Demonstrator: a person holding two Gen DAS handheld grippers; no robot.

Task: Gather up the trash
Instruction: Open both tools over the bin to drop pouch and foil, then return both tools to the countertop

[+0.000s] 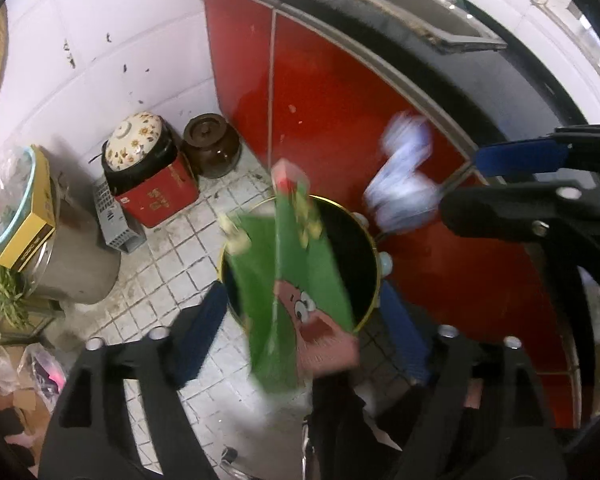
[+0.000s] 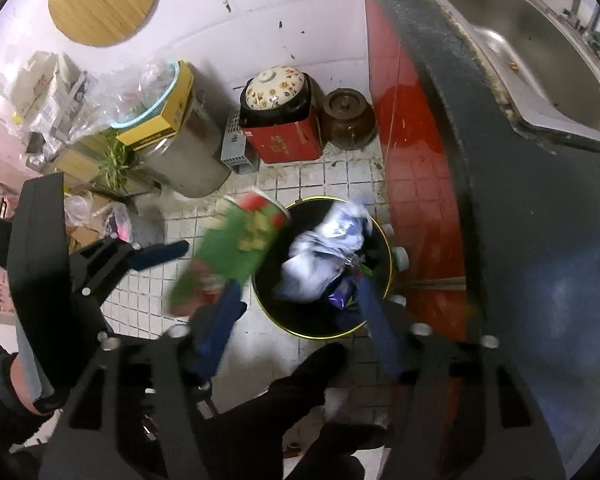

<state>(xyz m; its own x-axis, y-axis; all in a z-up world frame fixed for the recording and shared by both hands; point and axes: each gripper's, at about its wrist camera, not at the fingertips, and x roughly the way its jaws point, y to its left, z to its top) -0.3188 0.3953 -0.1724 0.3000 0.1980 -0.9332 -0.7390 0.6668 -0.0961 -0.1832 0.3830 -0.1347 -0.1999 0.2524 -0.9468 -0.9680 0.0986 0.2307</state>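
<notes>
Falling blurred from the wide-open, empty left gripper (image 1: 304, 300), the green printed snack bag (image 1: 296, 276) risks glancing off the gold-rimmed black bin (image 2: 384, 240) at its nine-o'clock edge; right gripper (image 2: 296, 300) likewise open, empty.

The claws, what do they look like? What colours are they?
Each claw is a black frame with cut-out holes and small silver bolts, ending in two flat blue fingers. The left claw and the right claw look alike. No cables show. The person's clothing beside them is black.
</notes>
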